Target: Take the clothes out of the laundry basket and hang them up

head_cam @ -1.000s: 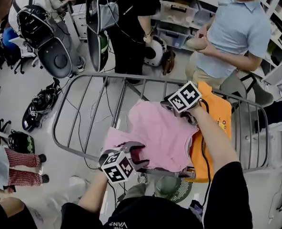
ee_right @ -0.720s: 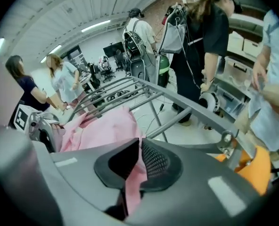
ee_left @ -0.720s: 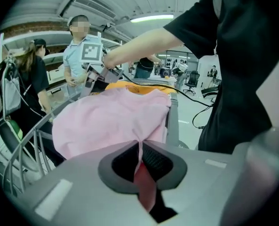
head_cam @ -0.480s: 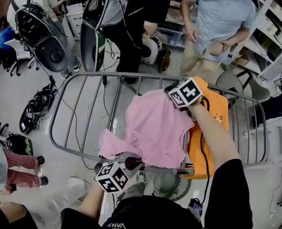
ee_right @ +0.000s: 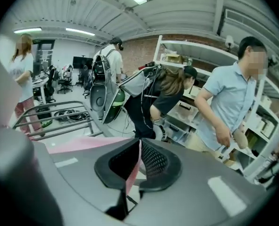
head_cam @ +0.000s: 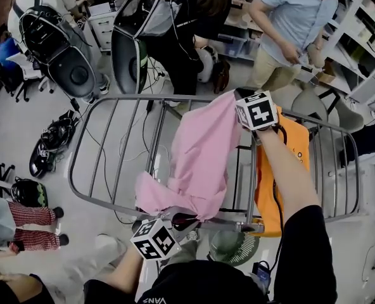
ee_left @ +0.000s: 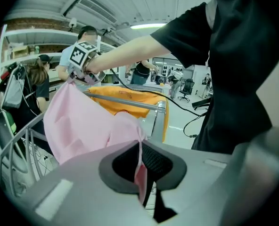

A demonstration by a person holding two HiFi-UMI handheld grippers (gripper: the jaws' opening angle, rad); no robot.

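Observation:
A pink garment (head_cam: 200, 157) is stretched between both grippers over the grey drying rack (head_cam: 111, 151). My left gripper (head_cam: 175, 223) is at the rack's near rail; its jaws have just been closing and are shut on the garment's near hem (ee_left: 140, 147), with pink cloth pinched between the pads. Lifted above the far rail, my right gripper (head_cam: 238, 100) is shut on the garment's far edge (ee_right: 138, 149). In the left gripper view the pink garment (ee_left: 83, 126) rises towards the right gripper (ee_left: 76, 76). An orange garment (head_cam: 282, 170) hangs on the rack's right side.
Two people (head_cam: 295, 24) stand just beyond the rack's far rail, next to shelves with bins (head_cam: 365, 49). Backpack-like gear (head_cam: 61, 49) and cables lie on the floor at left. A green round thing (head_cam: 228, 249) sits below the near rail.
The right gripper has risen and moved away, pulling the pink garment's far edge up. The left gripper has closed on the near hem. The garment went from lying flat to hanging stretched.

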